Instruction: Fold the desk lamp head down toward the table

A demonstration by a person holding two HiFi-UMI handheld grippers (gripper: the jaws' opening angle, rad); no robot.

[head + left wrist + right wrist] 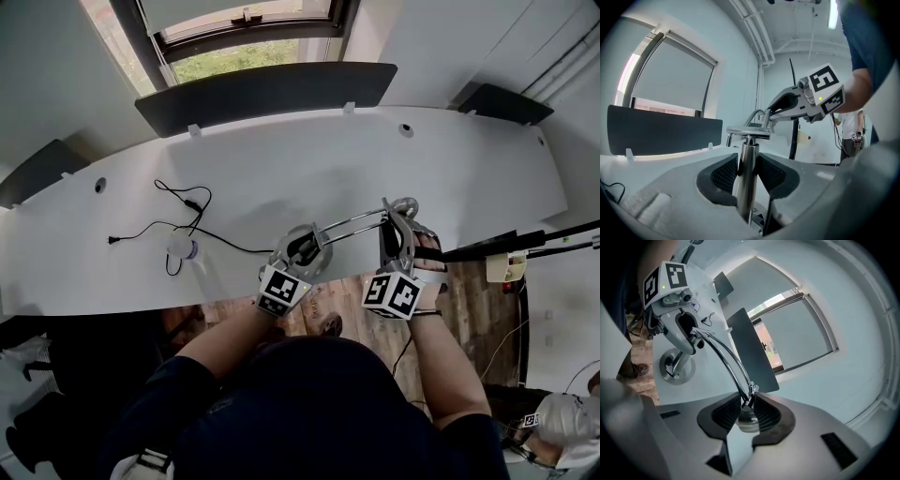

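A chrome desk lamp stands at the near edge of the white table (281,169). Its round base (292,261) is under my left gripper (302,248), and twin chrome rods (352,223) run right to the lamp head (405,206). In the left gripper view my left gripper (747,176) is shut on the upright chrome post (746,168), with both pads against it. In the right gripper view my right gripper (747,413) is shut on the round chrome head end (747,422), where the curved rods (724,359) meet it. The base (675,367) shows beyond.
A black cable with a plug (178,225) and a small white object (183,248) lie left of the lamp. Black partition panels (267,94) stand along the table's far side. A black stand (525,242) reaches in at the right. Wooden floor (469,309) lies below the near edge.
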